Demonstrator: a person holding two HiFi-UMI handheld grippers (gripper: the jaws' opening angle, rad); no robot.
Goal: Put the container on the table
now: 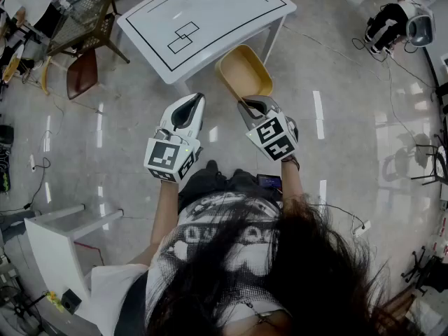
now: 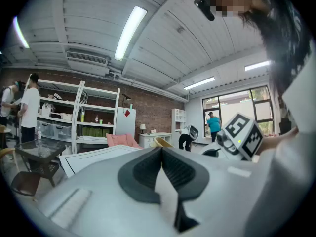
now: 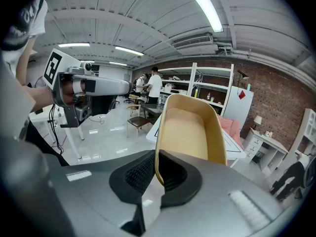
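A tan oblong container (image 1: 245, 70) hangs in the air just short of the white table (image 1: 210, 5), above the floor by the table's near right corner. My right gripper (image 1: 246, 103) is shut on its near rim. In the right gripper view the container (image 3: 190, 130) stands up from the jaws, its thin wall pinched between the dark pads (image 3: 140, 174). My left gripper (image 1: 186, 106) is level to the left of the container, shut with nothing in it; in the left gripper view its pads (image 2: 175, 169) meet at the tips. The table (image 2: 98, 158) lies ahead.
Black outlined rectangles (image 1: 183, 36) are printed on the table top. A dark mesh chair (image 1: 87, 19) and a brown seat (image 1: 82, 72) stand at the table's left. A white stool (image 1: 59, 233) is at my near left. A shelf unit (image 3: 207, 95) and people stand far off.
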